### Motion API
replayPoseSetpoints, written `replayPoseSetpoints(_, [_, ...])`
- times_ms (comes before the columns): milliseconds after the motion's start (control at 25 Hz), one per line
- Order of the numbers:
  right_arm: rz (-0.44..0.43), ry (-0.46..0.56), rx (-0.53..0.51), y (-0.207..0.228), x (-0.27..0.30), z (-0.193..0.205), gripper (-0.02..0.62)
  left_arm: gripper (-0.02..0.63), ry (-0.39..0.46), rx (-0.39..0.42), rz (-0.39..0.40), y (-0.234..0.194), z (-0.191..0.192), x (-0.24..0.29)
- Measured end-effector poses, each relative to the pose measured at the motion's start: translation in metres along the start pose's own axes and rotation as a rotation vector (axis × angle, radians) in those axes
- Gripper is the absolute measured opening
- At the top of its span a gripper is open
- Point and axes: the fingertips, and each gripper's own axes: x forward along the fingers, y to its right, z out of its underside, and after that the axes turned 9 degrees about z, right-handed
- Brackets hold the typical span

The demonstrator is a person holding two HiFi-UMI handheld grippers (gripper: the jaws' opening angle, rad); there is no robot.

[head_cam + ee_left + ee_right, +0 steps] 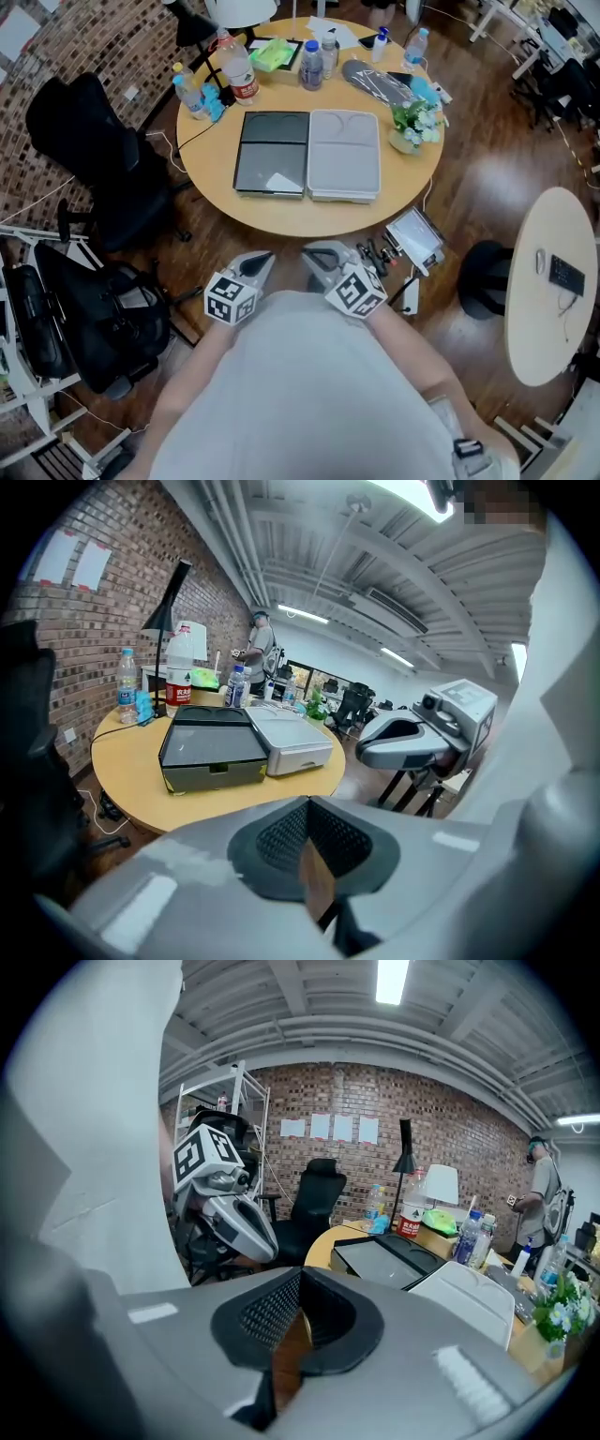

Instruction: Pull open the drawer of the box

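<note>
Two flat boxes lie side by side on the round wooden table: a dark box on the left and a light grey box on the right. In the left gripper view the dark box shows its drawer front, shut, and the grey box is beside it. My left gripper and right gripper hover close to my body, short of the table's near edge. Both are shut and hold nothing. The left gripper's pads meet, and so do the right gripper's pads.
Behind the boxes stand several bottles, a desk lamp, a small plant and papers. A black office chair is at the table's left. A person stands beyond the table. A second table is at the right.
</note>
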Motion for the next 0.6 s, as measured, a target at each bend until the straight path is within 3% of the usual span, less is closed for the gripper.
replayPoseSetpoints(600, [-0.023, -0.004, 0.014, 0.024, 0.031, -0.002, 0.003, 0.005, -0.05, 0.123, -0.052, -0.035, -0.023, 0.02])
